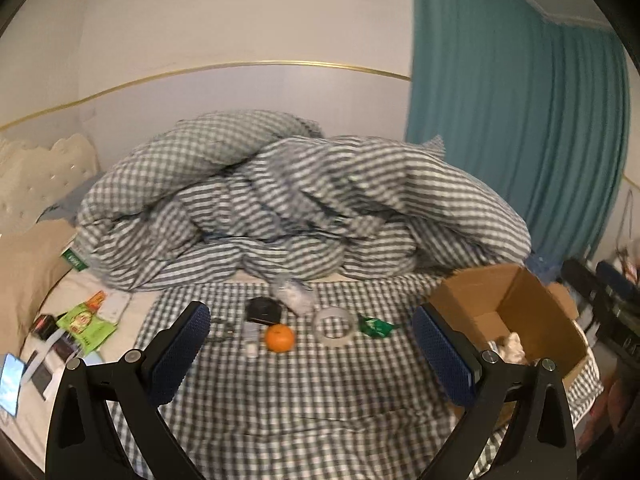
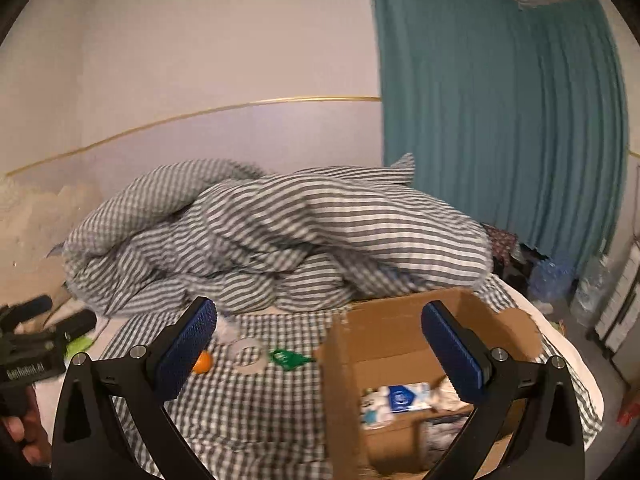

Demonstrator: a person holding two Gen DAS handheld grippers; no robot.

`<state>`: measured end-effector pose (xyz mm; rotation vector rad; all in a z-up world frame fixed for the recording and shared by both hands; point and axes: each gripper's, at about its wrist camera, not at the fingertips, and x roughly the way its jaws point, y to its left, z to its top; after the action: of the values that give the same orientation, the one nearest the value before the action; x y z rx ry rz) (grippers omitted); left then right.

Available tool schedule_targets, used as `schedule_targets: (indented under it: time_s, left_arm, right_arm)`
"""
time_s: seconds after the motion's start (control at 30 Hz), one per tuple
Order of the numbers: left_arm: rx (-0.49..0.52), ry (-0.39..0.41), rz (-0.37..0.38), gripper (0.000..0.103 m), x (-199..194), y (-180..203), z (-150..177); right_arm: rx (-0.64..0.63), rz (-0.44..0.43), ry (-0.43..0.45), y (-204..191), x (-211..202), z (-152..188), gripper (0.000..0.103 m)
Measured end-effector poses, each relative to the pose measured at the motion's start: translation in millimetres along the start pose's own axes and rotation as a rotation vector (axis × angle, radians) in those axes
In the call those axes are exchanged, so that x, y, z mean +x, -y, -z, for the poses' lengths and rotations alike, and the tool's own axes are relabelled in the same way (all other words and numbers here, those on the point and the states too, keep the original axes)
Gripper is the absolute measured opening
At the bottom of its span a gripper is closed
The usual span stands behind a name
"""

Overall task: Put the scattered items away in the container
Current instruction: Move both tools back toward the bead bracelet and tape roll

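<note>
Bedroom scene: bed (image 1: 304,392) under grey-white check sheet, crumpled check duvet (image 1: 280,200) heaped at back, teal curtain (image 1: 520,120) on right, pale wall with gold trim line.

Cardboard box (image 1: 520,304) on bed's right side, flaps up, top open. Plain brown, corrugated. Already inside per right wrist view: blue-white packet (image 2: 400,396) and crumpled pale stuff; details blurred.

Scattered on sheet, mid-bed, left of box:
- orange (image 1: 280,338), round, bright, small
- tape roll (image 1: 334,327), clear/whitish ring lying flat, just right of orange
- green wrapper (image 1: 374,326), between tape roll and box
- black flat item (image 1: 262,310) just behind orange, type unclear
- small white bottle (image 1: 252,340) touching-close left of orange
- crumpled clear plastic (image 1: 294,296) behind tape roll
- thin metal bits left of bottle, too blurred to name

Separate clutter at bed's left edge: green snack pouch (image 1: 86,326), phone (image 1: 10,380) with lit screen, dark small items.

Left gripper (image 1: 312,360): blue-padded fingers (image 1: 180,352) spread wide, nothing between, hovering above sheet, facing scattered items.

Right gripper (image 2: 320,356): fingers (image 2: 456,356) at full spread, empty, above box's near wall; right finger over box interior. Left gripper plus a hand visible at left edge of right wrist view.
</note>
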<state>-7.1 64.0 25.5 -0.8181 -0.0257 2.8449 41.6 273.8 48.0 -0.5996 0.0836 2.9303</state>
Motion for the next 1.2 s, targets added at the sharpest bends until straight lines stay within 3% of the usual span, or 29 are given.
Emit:
schedule_targets:
  time_s: [0.23, 0.57, 1.0, 1.2]
  left_arm:
    - [-0.053, 0.009, -0.06, 0.103, -1.4, -48.1, 0.6]
    - [-0.115, -0.035, -0.156, 0.103, 30.5, -108.4, 10.4]
    - [-0.123, -0.16, -0.235, 0.103, 129.0, -166.9, 43.0]
    - [-0.149, -0.245, -0.203, 0.103, 189.8, -181.4, 64.6]
  right_arm:
    - [-0.057, -0.067, -0.023, -46.8, 16.7, 1.0, 0.103]
    - [-0.066, -0.131, -0.106, -69.7, 62.0, 17.3, 0.103]
    - [-0.134, -0.172, -0.234, -113.8, 156.5, 58.2, 0.103]
    - [-0.153, -0.181, -0.307, -124.7, 204.1, 83.6, 0.103]
